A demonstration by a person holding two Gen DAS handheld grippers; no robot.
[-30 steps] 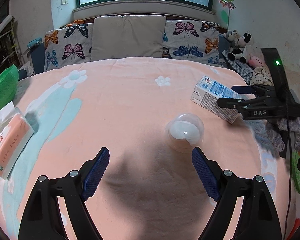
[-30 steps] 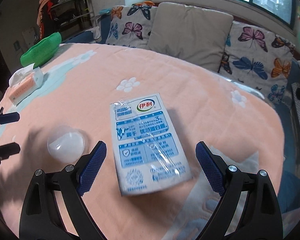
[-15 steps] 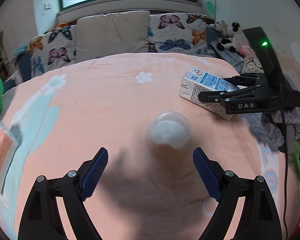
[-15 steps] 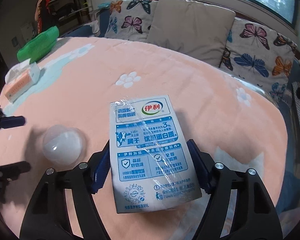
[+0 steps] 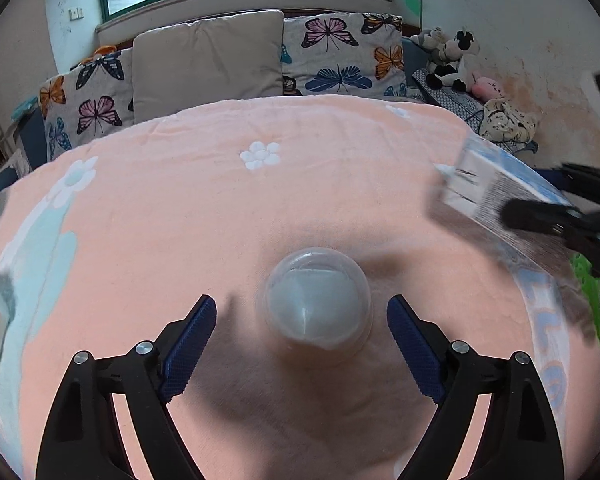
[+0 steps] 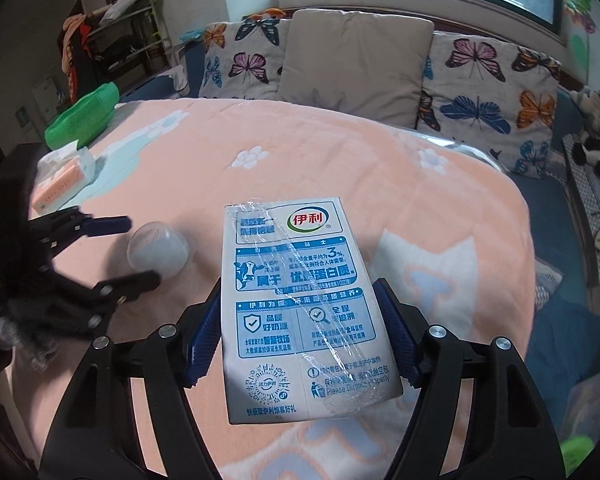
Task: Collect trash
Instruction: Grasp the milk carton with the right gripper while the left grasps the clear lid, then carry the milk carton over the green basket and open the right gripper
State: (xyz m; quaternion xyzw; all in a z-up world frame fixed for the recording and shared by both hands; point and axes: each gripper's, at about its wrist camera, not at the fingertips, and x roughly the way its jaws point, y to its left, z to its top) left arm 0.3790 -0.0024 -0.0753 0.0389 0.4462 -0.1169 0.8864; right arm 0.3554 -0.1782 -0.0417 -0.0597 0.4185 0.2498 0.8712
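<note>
Peach blanket (image 5: 300,184) — carton (image 6: 304,304) jaw-gripped.

Butterfly cushions (image 5: 342,54) behind blanket (image 5: 180,208) — plush toys (image 5: 454,56) right.

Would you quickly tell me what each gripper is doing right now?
Left gripper: open, cup between the tongs.
Right gripper: shut on carton.

Right gripper (image 6: 300,336) clamps the milk carton (image 6: 300,304); left gripper (image 6: 140,252) straddles the clear cup (image 6: 158,254), fingers apart
</note>
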